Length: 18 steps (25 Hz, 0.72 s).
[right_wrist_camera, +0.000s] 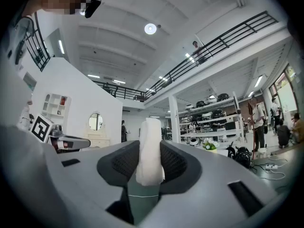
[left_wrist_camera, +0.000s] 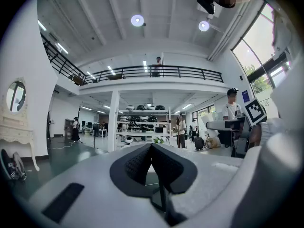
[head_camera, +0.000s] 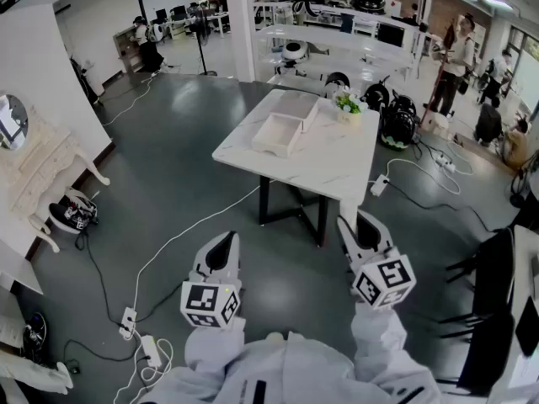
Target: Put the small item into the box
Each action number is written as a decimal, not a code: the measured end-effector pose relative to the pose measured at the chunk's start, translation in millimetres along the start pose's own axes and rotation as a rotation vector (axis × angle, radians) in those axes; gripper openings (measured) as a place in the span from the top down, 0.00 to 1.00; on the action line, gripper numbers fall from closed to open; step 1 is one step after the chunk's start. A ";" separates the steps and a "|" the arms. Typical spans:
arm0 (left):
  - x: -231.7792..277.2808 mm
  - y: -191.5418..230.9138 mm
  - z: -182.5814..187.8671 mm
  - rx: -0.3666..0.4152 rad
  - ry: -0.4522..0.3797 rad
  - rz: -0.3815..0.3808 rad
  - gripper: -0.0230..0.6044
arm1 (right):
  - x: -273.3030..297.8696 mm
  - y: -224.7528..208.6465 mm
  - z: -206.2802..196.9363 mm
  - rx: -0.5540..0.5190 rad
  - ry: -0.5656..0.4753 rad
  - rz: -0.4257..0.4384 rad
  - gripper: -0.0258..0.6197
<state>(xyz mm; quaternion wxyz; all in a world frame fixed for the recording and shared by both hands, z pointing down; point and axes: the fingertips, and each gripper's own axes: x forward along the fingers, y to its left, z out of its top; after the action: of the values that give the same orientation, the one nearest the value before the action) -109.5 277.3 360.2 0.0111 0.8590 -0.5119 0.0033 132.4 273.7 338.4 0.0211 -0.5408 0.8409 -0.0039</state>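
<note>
Standing pinched between the right tongs (right_wrist_camera: 150, 163), the small item (right_wrist_camera: 151, 144).

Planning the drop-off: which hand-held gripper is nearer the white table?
Right. The right hand-held gripper, holding the small white item, sits just short of the table's near corner; the left hand-held gripper is farther back from its edge.

Left gripper (head_camera: 222, 244), right gripper (head_camera: 362, 228): smooth pale grey shells tapering to rounded noses; dark, finely ribbed pads (left_wrist_camera: 137, 166) inside the jaws; a black oblong slot (left_wrist_camera: 61, 202) sunk in the left shell at eight o'clock; marker cube (head_camera: 210, 304) at six o'clock of each nose, black-and-white squares; white sleeves (head_camera: 212, 348), wrinkled; white garment (head_camera: 295, 373) at six o'clock.
</note>
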 end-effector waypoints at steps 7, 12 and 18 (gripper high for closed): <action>8.8 -2.6 -0.4 -0.005 0.000 0.010 0.97 | 4.1 -9.3 1.1 0.012 -0.008 0.015 0.77; 16.4 -8.5 -4.5 -0.008 0.001 0.019 0.97 | 3.4 -20.7 -1.3 0.018 -0.017 0.029 0.77; 21.1 -16.6 -14.2 -0.016 0.019 0.028 0.97 | 7.0 -31.2 -8.9 0.033 -0.012 0.035 0.77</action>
<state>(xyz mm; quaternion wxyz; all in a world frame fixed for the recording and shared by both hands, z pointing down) -84.8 267.0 374.5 0.0228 0.8515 -0.5238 0.0074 157.5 254.2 348.0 0.0353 -0.5254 0.8500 -0.0142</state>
